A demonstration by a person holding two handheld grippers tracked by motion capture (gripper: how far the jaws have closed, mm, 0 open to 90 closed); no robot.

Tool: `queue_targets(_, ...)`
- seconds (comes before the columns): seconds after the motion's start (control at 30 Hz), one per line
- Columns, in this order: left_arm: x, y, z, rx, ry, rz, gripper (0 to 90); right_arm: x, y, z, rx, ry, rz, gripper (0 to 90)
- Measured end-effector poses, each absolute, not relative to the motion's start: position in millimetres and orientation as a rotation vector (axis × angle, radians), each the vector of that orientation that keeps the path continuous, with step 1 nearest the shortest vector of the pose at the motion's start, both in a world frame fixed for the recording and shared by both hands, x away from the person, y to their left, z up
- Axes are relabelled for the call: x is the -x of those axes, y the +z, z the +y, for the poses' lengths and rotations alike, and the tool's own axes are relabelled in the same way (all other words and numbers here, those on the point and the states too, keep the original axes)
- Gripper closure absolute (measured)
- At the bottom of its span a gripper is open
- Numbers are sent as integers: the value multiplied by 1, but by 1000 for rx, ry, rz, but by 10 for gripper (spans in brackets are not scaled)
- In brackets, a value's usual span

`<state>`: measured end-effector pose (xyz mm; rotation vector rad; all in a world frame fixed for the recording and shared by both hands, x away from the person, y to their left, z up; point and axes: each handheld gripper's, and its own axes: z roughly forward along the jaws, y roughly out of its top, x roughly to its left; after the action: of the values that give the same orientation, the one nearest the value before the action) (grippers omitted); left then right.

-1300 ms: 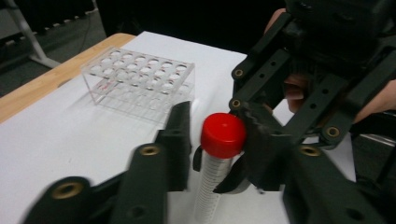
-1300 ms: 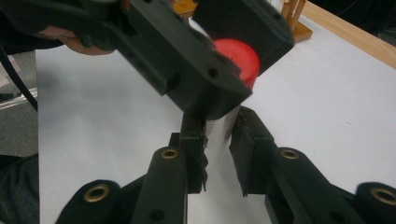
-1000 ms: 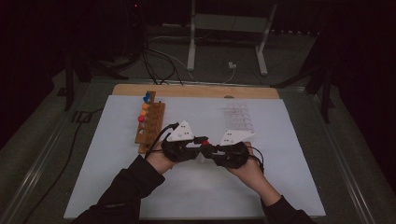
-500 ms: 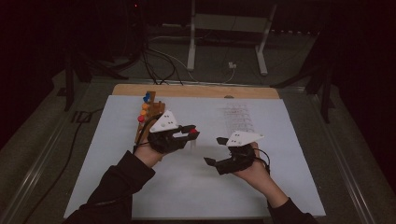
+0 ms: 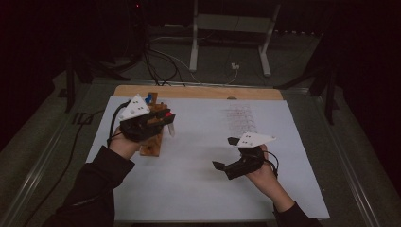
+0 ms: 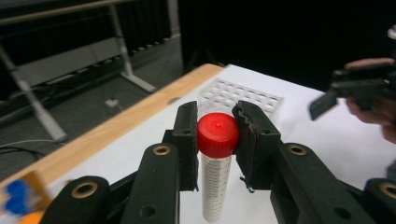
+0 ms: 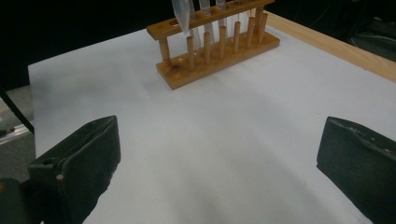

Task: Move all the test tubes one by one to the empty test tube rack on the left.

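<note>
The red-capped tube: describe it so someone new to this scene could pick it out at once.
On the white table, look left to the wooden rack. Just above it the left gripper is shut on a clear graduated tube, gripping its red screw cap. Unlike the tubes standing in the rack, it hangs in the jaws.

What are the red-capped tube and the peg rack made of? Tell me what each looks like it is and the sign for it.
Tube: apparently clear plastic, since printed graduation lines show on a see-through wall; its red cap looks like smooth moulded plastic with a slight sheen. It is clamped by the cap in the left gripper.
Rack: seemingly wood, warm brown with turned pegs and a light varnish-like gloss.
</note>
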<state>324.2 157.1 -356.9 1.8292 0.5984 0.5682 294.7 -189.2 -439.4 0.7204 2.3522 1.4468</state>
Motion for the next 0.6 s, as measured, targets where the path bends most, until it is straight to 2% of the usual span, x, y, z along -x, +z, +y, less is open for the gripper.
queue_targets(0.37, -326, -355, 199, -1786, 669, 705, 719, -294, -438, -190, -713, 1457, 2332, 0)
queue_targets(0.6, -329, -363, 214, -1765, 683, 755, 719, -294, -437, -192, -723, 1462, 2322, 0)
